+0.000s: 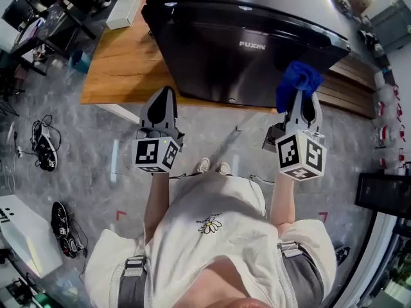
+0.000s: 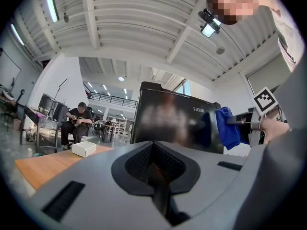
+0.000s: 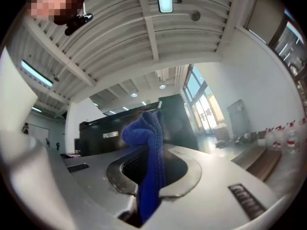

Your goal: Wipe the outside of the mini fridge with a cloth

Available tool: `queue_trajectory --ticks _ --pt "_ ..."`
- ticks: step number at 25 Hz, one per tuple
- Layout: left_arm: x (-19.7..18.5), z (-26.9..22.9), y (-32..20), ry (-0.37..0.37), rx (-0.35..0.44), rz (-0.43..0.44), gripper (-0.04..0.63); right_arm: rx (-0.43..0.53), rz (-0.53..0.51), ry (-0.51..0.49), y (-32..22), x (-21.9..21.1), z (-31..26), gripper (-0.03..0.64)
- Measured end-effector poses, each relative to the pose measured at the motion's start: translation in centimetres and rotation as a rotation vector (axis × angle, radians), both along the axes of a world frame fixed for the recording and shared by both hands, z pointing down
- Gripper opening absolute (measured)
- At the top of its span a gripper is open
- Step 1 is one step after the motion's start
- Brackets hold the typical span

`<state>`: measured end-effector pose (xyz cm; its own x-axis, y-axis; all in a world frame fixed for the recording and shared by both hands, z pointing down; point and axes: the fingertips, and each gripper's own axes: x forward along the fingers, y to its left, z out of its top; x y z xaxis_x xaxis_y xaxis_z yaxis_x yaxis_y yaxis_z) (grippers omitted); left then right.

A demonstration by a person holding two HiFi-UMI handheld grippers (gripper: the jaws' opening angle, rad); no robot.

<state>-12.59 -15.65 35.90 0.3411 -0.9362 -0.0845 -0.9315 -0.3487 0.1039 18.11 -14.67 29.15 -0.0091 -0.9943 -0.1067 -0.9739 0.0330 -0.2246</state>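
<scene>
Right gripper (image 1: 303,102): was clamped on blue cloth (image 1: 297,82), at front corner of mini fridge (image 1: 237,56)
Left gripper (image 1: 162,104): jaws were together, near fridge front

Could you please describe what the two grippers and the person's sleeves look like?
The left gripper and the right gripper each have a light grey body with dark jaws, and each carries a white cube printed with black square markers. The person wears a cream short-sleeved T-shirt with a small daisy print.
</scene>
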Motion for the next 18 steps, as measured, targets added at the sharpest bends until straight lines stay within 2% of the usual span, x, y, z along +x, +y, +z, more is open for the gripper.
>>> queue_trajectory --ticks 4,6,9,13,18 --pt "-1.7 0.4 0.2 0.007 -0.005 -0.038 0.005 0.028 -0.29 -0.121 -1.0 -9.4 0.8 0.061" --pt "-2.3 0.5 0.4 0.011 -0.009 -0.056 0.005 0.041 -0.388 -0.097 -1.8 -14.2 1.1 0.061" --pt "-3.4 0.9 0.7 0.019 -0.016 -0.082 0.005 0.061 -0.481 0.006 -3.1 -21.0 1.9 0.061" --pt "-5.2 1.4 1.2 0.025 -0.021 -0.117 0.005 0.04 -0.523 0.101 -5.1 -27.5 3.7 0.061" --pt "-7.1 1.6 1.6 0.031 -0.024 -0.158 0.005 -0.005 -0.491 0.147 -7.6 -30.7 5.0 0.061"
